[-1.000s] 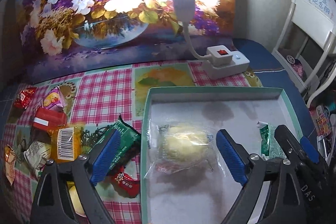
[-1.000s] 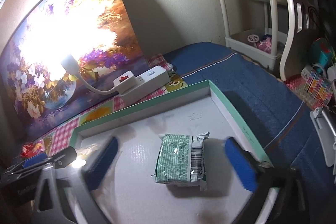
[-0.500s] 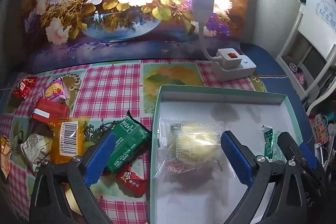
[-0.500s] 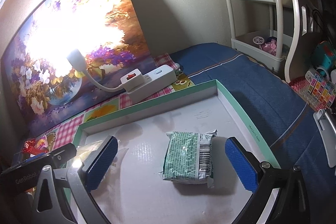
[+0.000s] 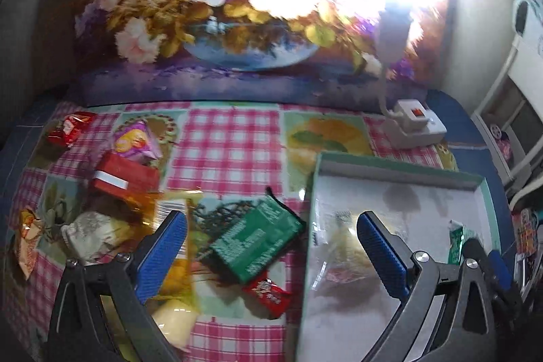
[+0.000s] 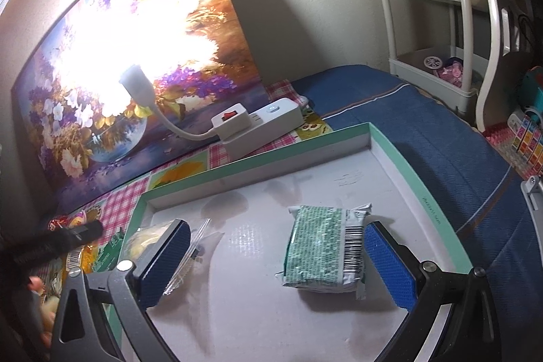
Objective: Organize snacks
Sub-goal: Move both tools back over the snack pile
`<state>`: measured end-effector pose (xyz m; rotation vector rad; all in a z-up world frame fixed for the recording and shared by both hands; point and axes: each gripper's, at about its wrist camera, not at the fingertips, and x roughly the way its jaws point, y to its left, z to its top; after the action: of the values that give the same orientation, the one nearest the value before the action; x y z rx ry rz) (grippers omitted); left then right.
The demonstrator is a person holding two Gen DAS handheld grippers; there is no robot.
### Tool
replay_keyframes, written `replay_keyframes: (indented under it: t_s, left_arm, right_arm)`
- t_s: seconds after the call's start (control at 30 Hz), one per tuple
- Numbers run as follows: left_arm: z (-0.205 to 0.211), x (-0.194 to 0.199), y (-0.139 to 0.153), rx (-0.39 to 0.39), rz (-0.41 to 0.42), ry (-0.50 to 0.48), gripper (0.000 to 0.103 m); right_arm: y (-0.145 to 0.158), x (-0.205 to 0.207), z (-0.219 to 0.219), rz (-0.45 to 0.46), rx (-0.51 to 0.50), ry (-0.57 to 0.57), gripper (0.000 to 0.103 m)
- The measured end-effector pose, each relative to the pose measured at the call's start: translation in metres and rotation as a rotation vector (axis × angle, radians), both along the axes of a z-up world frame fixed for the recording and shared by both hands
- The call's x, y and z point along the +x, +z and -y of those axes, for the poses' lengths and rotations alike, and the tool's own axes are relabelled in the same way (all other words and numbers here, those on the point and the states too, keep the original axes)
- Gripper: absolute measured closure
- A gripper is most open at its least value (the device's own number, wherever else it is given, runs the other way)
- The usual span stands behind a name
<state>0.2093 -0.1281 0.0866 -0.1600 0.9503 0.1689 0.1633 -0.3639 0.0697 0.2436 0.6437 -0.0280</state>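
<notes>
Both tongs gape empty, left tongs [image 5: 271,256] over green packet [image 5: 256,243]; right tongs [image 6: 276,263] over tray [image 6: 258,158]

The left wrist view is taken from low over the worktop's near edge, facing the flower painting [image 5: 258,5] at the far edge; the box [image 5: 400,173] is seen at its right. The right wrist view is set close above the box [image 6: 258,158], angled toward the far right corner. The box, painting [image 6: 142,56] and power strip [image 5: 417,126] [image 6: 258,124] are shared by both.
</notes>
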Motion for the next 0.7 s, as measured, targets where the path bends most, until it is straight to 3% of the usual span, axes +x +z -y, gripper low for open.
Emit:
replay_keyframes:
  t_s: [0.4, 0.7]
  left_arm:
    - [-0.059, -0.041, 0.061, 0.095, 0.069, 0.253, 0.003]
    - [-0.104, -0.092, 0.060, 0.010, 0.072, 0.480, 0.003]
  right_arm:
    - [0.010, -0.004, -0.040, -0.097, 0.020, 0.091, 0.000]
    - [0.032, -0.015, -0.059, -0.112, 0.056, 0.132, 0.000]
